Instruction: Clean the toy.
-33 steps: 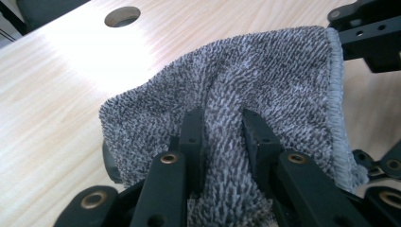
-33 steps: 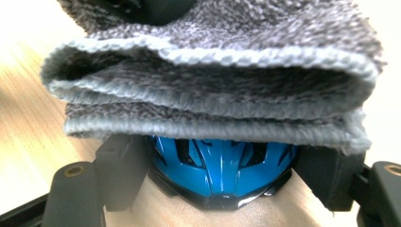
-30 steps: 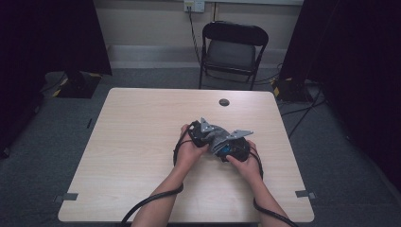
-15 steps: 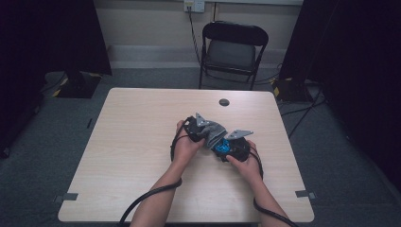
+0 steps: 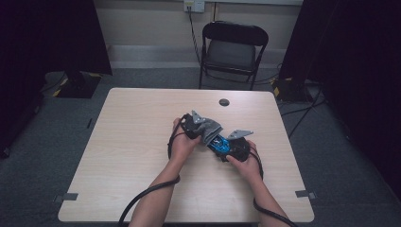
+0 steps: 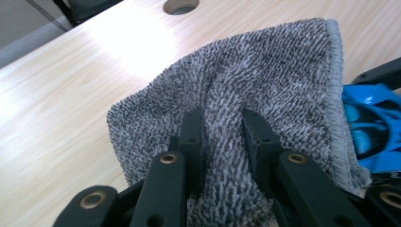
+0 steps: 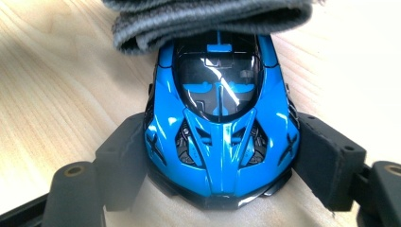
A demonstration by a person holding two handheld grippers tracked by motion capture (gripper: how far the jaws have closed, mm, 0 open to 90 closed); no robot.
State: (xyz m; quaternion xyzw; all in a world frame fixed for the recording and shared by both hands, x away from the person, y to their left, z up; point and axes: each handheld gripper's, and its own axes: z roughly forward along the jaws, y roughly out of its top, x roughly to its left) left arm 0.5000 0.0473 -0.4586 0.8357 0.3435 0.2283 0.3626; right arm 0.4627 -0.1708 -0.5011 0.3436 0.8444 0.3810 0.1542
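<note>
Wooden table (image 5: 142, 156) (round hole (image 5: 224, 102) near far edge) carries cloth (image 5: 206, 126)

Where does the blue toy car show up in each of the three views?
High view: blue toy car right of centre, between the two hands, half under the grey cloth.
Left gripper view: car at the right edge, beyond the cloth.
Right gripper view: car centred between the fingers.
Shared landmark: the cloth.

A black folding chair (image 5: 235, 52) stands beyond the light wood table's (image 5: 123, 142) far edge, dark curtains (image 5: 47, 38) flanking the pale wall (image 5: 146, 23).
</note>
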